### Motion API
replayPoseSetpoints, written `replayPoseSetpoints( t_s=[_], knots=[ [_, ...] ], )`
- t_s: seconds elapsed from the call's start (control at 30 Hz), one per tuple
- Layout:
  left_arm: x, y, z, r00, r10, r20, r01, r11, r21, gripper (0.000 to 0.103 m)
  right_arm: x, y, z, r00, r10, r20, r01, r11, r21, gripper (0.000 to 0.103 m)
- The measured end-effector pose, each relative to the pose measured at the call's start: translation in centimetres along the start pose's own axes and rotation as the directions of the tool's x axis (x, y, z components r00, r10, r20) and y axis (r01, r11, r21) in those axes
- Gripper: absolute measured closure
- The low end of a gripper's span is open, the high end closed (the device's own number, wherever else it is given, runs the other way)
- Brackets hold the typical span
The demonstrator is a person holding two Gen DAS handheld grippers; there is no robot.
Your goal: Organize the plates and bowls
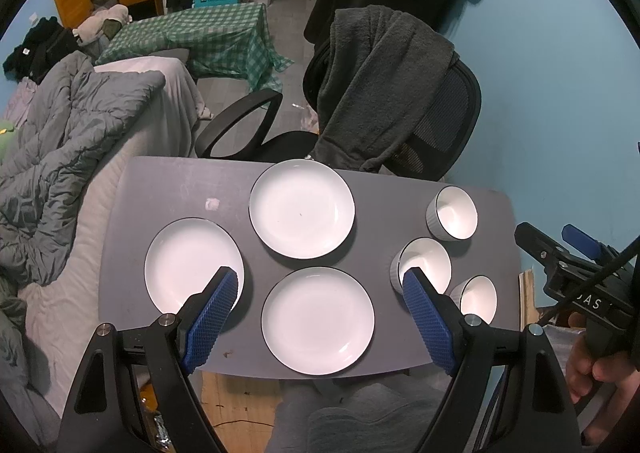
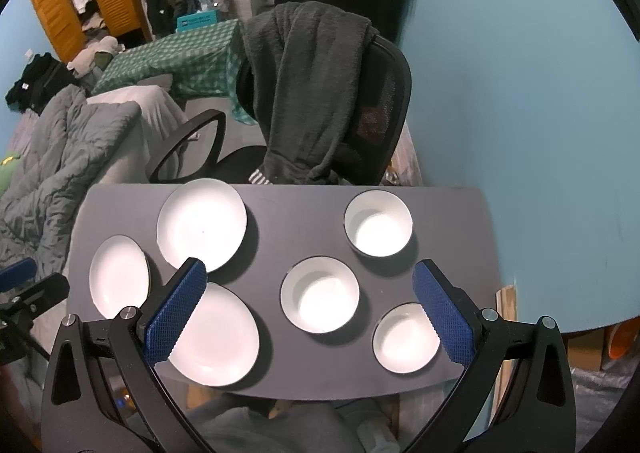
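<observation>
Three white plates lie on the grey table (image 1: 168,189): a far plate (image 1: 302,208), a left plate (image 1: 188,263) and a near plate (image 1: 318,321). Three white bowls stand at the right: a far bowl (image 1: 454,212), a middle bowl (image 1: 425,263) and a near bowl (image 1: 478,298). My left gripper (image 1: 320,277) hangs open above the near plate, holding nothing. In the right wrist view the far bowl (image 2: 378,223), middle bowl (image 2: 320,295) and near bowl (image 2: 404,337) show, with my right gripper (image 2: 310,267) open above the middle bowl.
A black office chair (image 1: 444,121) draped with a dark fleece (image 1: 380,85) stands behind the table. A bed with a grey quilt (image 1: 60,157) runs along the left. The blue wall (image 2: 520,113) is close on the right. A hand (image 1: 596,365) holds the other gripper's handle.
</observation>
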State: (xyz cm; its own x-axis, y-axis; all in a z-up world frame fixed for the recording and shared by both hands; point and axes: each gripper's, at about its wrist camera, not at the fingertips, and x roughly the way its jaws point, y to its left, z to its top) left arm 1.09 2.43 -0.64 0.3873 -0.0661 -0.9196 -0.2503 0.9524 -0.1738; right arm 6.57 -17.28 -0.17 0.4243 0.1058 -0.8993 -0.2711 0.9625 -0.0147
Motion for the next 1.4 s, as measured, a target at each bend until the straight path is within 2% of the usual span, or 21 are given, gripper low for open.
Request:
replayPoseSetpoints(
  t_s=[0.57,1.0,1.23,1.4],
  knots=[
    [0.2,0.8,-0.4,1.0,-0.015,-0.01,0.014,1.0,-0.016,0.017,0.3,0.4,0.2,1.0,-0.009,-0.005,0.009,1.0,-0.018,0.001],
    [1.2,2.6,-0.7,1.0,-0.01,-0.021,0.01,1.0,0.02,0.017,1.4,1.5,-0.2,0.999,-0.027,-0.036,0.025,0.998,-0.055,0.001],
    [2.3,4.6,-1.5,0.998,-0.038,-0.047,0.039,0.999,0.028,0.017,2.4,2.6,-0.8,0.999,-0.002,-0.051,-0.001,0.998,-0.067,0.001],
    [4.3,6.1,-2.5,0.996,-0.042,-0.078,0.045,0.998,0.039,0.017,3.9,3.7,-1.4,0.995,0.053,-0.081,-0.059,0.996,-0.069,0.001]
  ],
)
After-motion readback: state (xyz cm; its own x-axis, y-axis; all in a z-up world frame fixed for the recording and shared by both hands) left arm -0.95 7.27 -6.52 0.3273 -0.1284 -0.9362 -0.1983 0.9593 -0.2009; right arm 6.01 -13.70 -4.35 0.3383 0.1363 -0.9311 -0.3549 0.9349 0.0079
